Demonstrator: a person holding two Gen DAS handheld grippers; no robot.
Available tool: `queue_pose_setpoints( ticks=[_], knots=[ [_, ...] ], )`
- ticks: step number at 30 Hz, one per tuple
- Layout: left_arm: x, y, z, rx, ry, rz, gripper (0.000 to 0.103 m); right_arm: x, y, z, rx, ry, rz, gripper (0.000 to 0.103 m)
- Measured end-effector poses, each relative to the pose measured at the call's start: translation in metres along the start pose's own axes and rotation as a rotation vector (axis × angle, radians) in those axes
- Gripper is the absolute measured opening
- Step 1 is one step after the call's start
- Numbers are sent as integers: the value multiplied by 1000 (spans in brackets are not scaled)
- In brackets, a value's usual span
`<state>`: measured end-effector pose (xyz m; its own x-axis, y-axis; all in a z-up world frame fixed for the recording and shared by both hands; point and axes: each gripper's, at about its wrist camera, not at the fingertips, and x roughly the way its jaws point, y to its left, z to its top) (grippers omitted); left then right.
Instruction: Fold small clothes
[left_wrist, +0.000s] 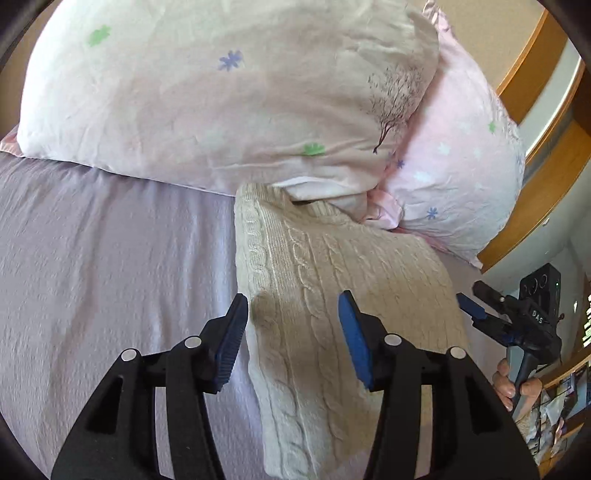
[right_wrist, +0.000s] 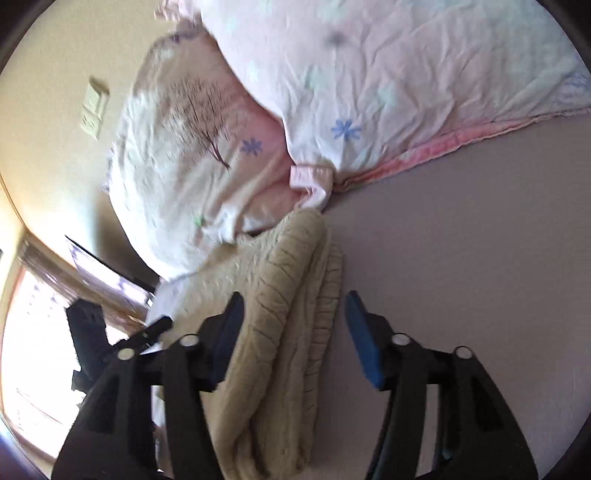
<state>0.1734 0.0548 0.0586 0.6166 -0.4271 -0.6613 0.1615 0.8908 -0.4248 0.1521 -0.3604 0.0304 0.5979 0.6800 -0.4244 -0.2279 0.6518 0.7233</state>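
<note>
A cream cable-knit sweater (left_wrist: 314, 295) lies folded on the lilac bedsheet (left_wrist: 110, 258), its far end tucked against the pillows. My left gripper (left_wrist: 293, 332) is open just above the sweater's left edge, holding nothing. The right gripper (left_wrist: 476, 306) shows at the right edge of the left wrist view, by the sweater's right side. In the right wrist view my right gripper (right_wrist: 295, 325) is open over the sweater's (right_wrist: 280, 332) stacked folded edge, holding nothing. The left gripper (right_wrist: 159, 325) shows at the left of that view.
Two pale floral pillows (left_wrist: 221, 92) (left_wrist: 461, 177) lie against the wooden headboard (left_wrist: 535, 192) beyond the sweater. The bed's right edge drops off past the right gripper. Bare sheet (right_wrist: 461, 258) spreads to both sides.
</note>
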Motion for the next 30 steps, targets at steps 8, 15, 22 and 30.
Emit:
queue_pose_setpoints(
  ticks=[8, 15, 22, 30],
  knots=[
    [-51, -14, -54, 93, -55, 89, 79, 36, 25, -42, -80, 135, -164, 7],
    [-52, -20, -93, 105, -58, 112, 100, 28, 19, -49, -29, 11, -238, 17],
    [-17, -49, -106, 254, 68, 275, 102, -5, 67, -101, -262, -112, -490, 101],
    [-3, -50, -114, 292, 94, 341, 102, 41, 63, -142, -352, 46, -614, 101]
  ],
)
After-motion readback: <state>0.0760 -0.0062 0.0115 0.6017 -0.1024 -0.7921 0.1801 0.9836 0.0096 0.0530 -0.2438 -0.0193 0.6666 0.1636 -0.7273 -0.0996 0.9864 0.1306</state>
